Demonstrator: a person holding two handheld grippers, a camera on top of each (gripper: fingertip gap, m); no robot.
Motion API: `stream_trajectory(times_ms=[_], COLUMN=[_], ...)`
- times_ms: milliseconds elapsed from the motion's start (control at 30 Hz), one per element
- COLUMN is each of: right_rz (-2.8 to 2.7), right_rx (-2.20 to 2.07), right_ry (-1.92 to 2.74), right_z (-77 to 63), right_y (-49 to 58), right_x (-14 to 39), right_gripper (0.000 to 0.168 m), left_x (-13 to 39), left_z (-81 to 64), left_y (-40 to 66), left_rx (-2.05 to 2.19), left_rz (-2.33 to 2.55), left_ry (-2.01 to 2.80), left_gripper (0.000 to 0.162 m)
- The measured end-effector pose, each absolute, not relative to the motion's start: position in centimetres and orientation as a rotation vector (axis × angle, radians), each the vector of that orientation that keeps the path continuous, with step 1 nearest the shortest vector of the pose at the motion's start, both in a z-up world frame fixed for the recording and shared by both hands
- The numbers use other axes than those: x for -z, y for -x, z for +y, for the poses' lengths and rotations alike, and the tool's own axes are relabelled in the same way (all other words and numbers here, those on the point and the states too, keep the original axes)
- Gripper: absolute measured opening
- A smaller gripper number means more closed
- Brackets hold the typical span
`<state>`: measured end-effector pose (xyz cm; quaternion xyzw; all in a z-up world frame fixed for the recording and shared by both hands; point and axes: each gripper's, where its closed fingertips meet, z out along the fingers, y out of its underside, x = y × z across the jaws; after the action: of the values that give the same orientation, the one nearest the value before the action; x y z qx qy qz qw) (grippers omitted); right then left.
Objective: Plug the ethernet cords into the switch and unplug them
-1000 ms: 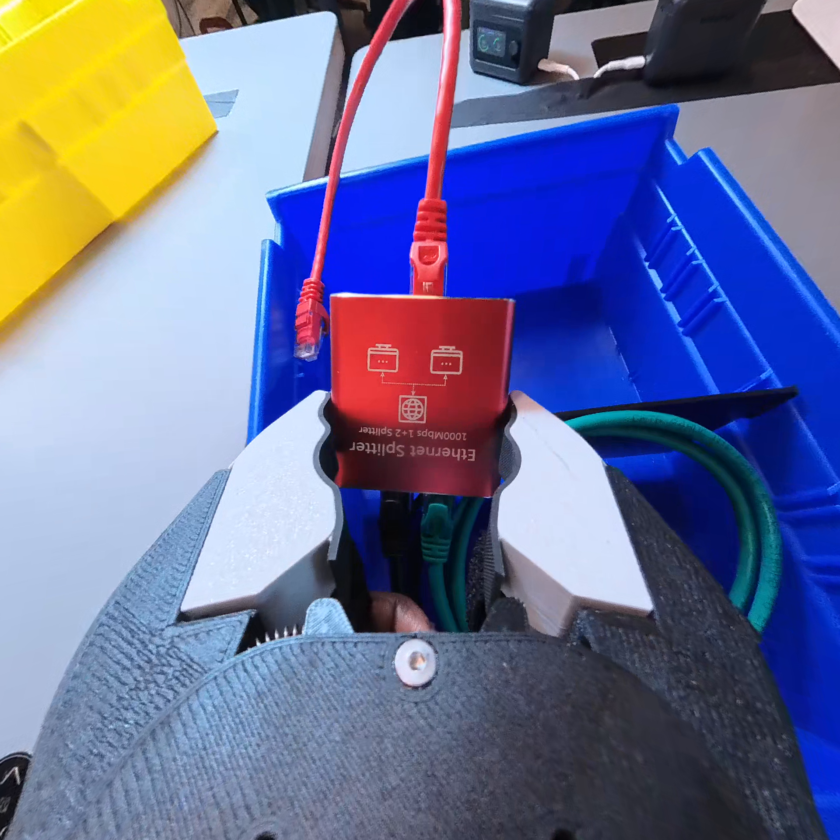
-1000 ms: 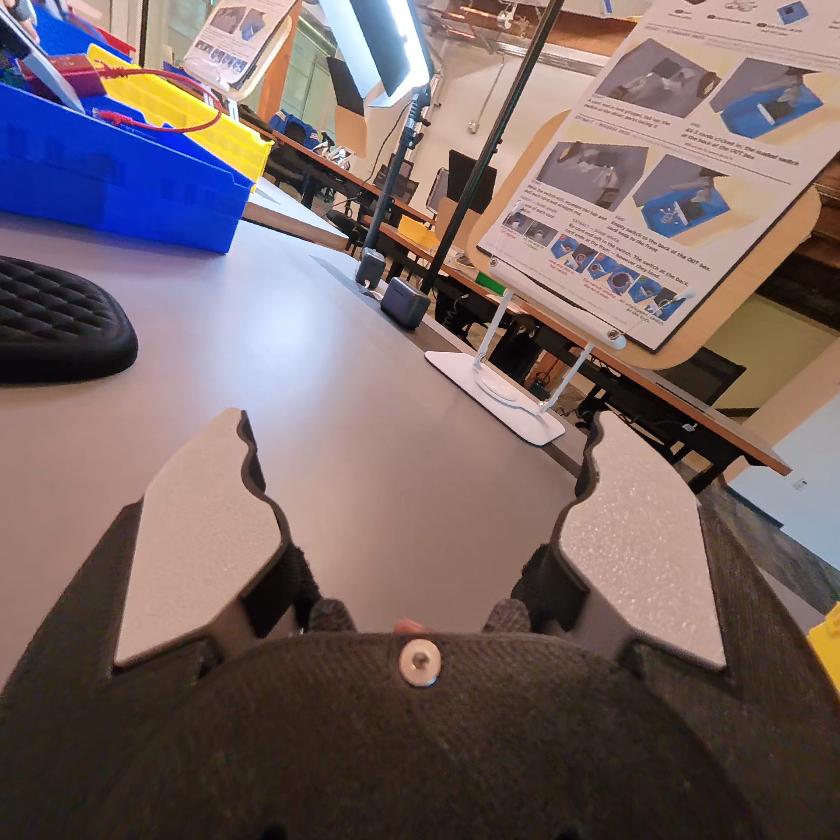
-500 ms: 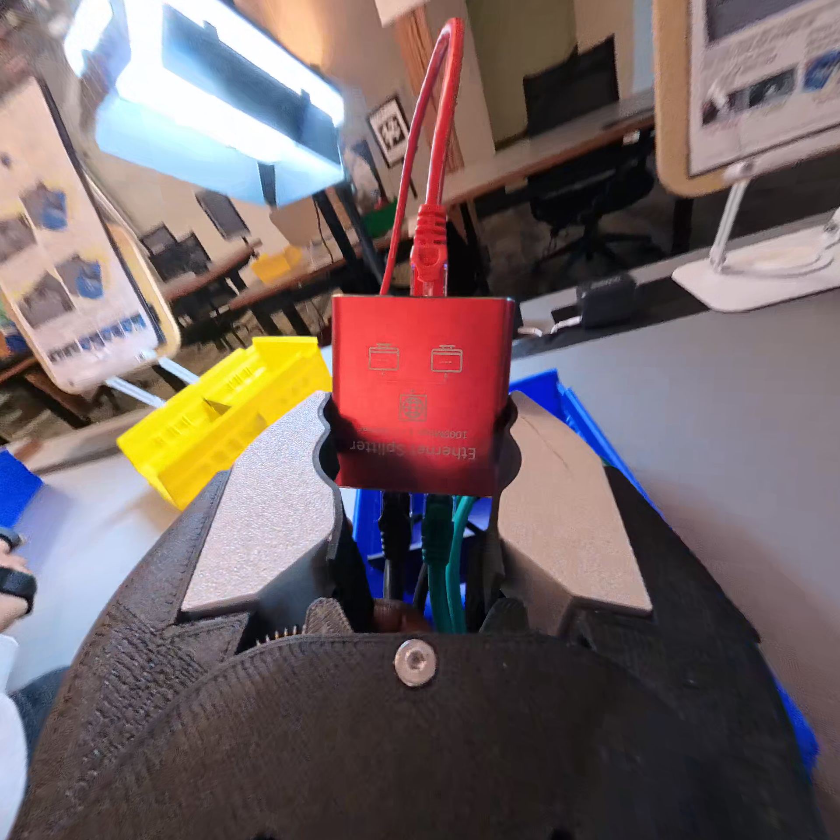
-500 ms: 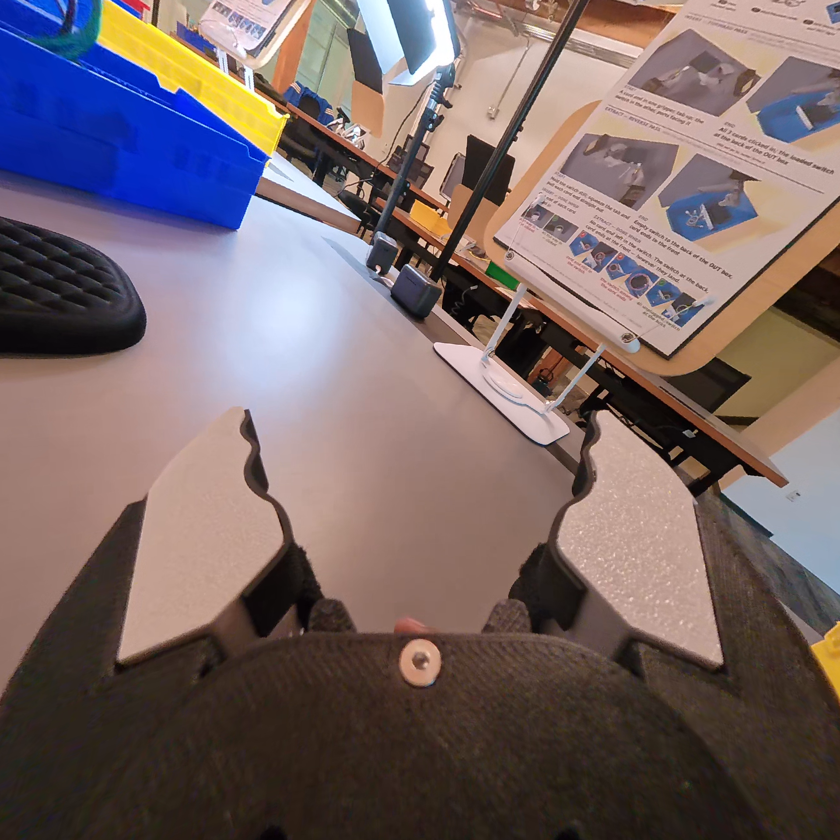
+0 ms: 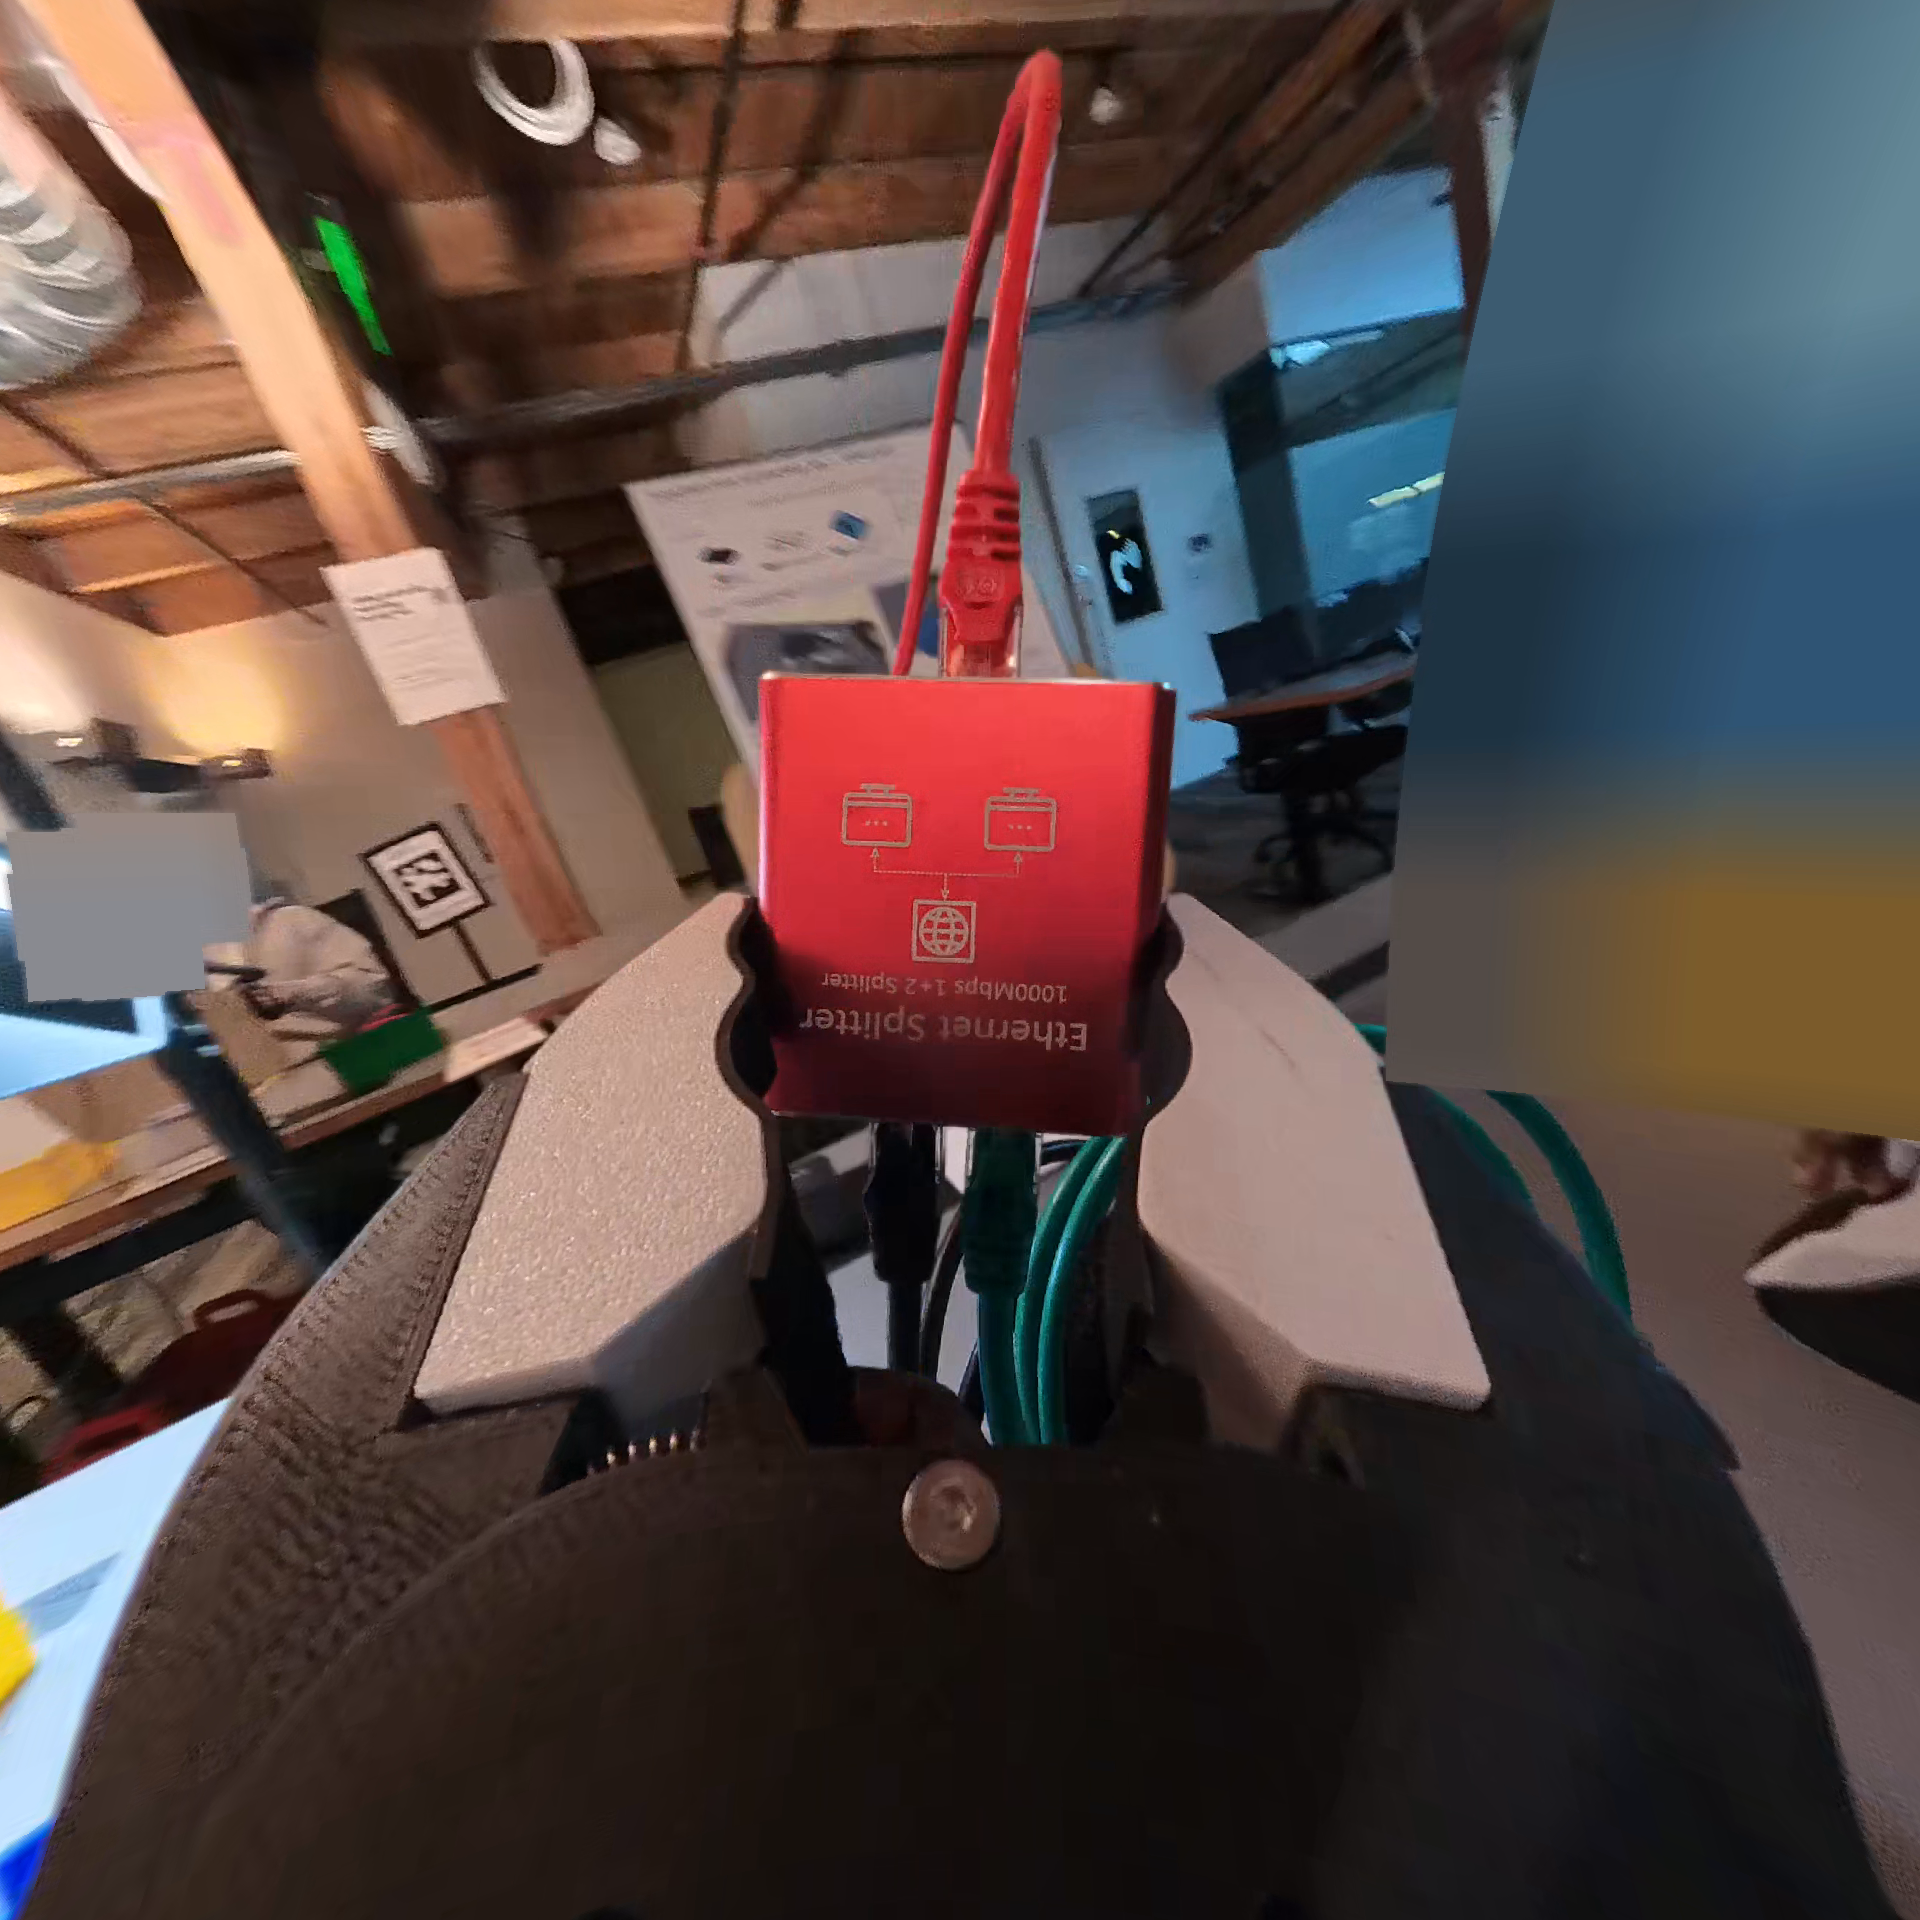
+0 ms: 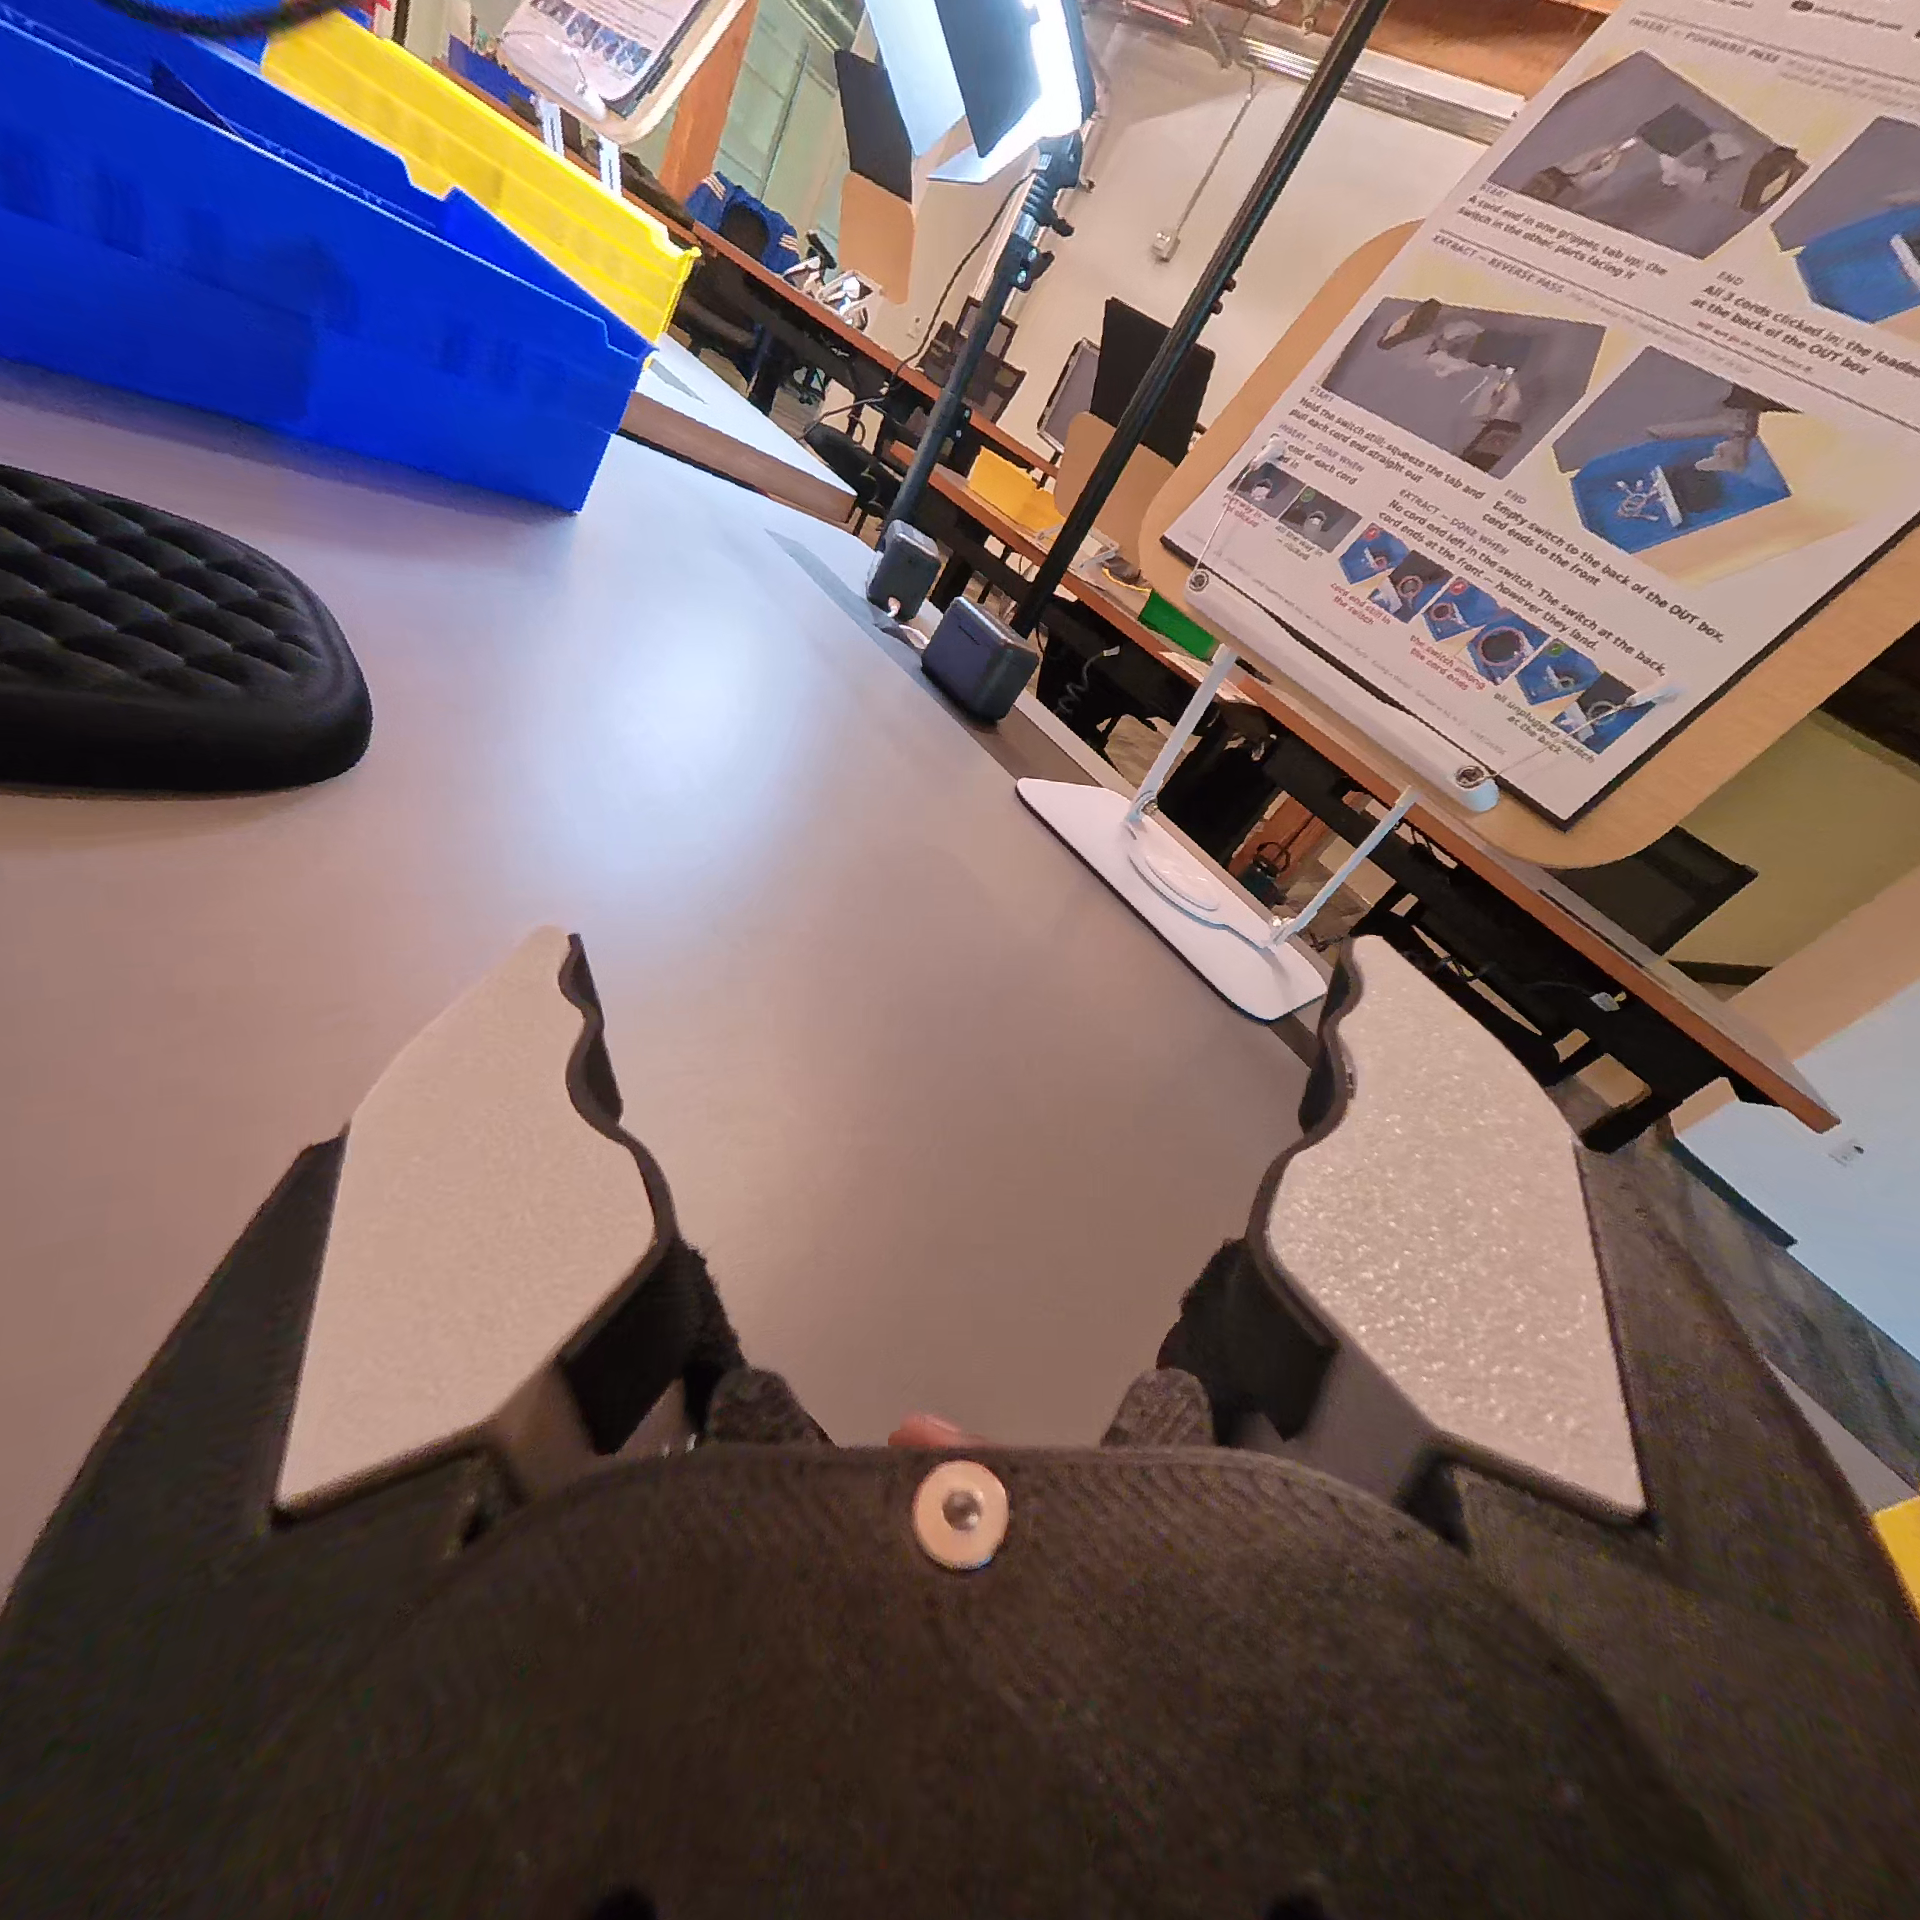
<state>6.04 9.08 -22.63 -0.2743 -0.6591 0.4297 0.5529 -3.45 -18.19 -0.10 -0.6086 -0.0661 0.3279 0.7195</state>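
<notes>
Holding item one: the red switch (image 5: 961, 894), clamped by its two side walls between the fingers of my left gripper (image 5: 956, 997), lifted clear of the table and tipped up toward the ceiling beams.

Item two: red cord (image 5: 982, 561), plug seated in the far face of the switch, cable looping up and back down behind it.

Item three: green cord (image 5: 1049, 1299) and a black cord (image 5: 899, 1216), both entering the near face between my fingers (the view there is dark, so I take them as plugged rather than swear to it).

Item four: my right gripper (image 6: 956, 1049), spread wide with nothing in it, low over the grey table (image 6: 779, 831); blue bin (image 6: 312, 301) and black pad (image 6: 135, 634) off to its far left.

Step judged: all three cords in, unplugging due. Next move calls for my right gripper to come to the red plug, pinch its latch tab, and draw straight out while my left keeps the switch steady.
</notes>
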Motion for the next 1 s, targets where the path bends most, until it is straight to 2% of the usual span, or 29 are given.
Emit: stream_trajectory(times_ms=[200,400,600,733,767,800,833,900,1000], right_rz=[-1.547,-1.47,-1.501,-1.526,-1.556,-1.594,-1.609,-1.655,-1.699], right_rx=[-1.131,-1.656,-1.951,-2.046,-2.047,-2.051,-2.036,-1.999,-2.038], right_ry=[0.63,0.684,0.773,0.825,0.81,0.744,0.716,0.701,0.614], right_z=[8.4,5.0,0.6,-0.8,-1.1,-1.6,-1.8,-1.8,-1.7], right_y=[-6.7,-8.3,-6.6,-4.9,-4.8,-5.1,-5.1,-5.1,-5.9], right_x=[21.8,16.8,13.7,13.4,13.5,13.5,13.6,14.2,14.4], right_gripper=[0.119,0.086,0.077,0.062,0.052,0.031,0.03,0.029,0.028], left_x=[7.6,12.6,14.2,14.5,14.6,14.8,14.9,15.5,14.3], left_z=[-8.8,-3.7,-1.0,-0.3,-0.2,-0.2,-0.3,-0.3,-1.0], left_y=[1.3,0.2,-1.2,-2.6,-3.0,-3.1,-3.0,-3.3,-4.8], left_rx=[-0.687,-0.811,-0.988,-1.028,-1.029,-1.043,-1.052,-0.936,-0.532], left_rz=[0.038,0.144,0.259,0.332,0.352,0.364,0.381,0.424,0.376], left_ry=[1.564,1.638,1.611,1.6,1.604,1.614,1.625,1.688,1.724], left_gripper=[0.069,0.069,0.069,0.069,0.069,0.069,0.069,0.07,0.077])
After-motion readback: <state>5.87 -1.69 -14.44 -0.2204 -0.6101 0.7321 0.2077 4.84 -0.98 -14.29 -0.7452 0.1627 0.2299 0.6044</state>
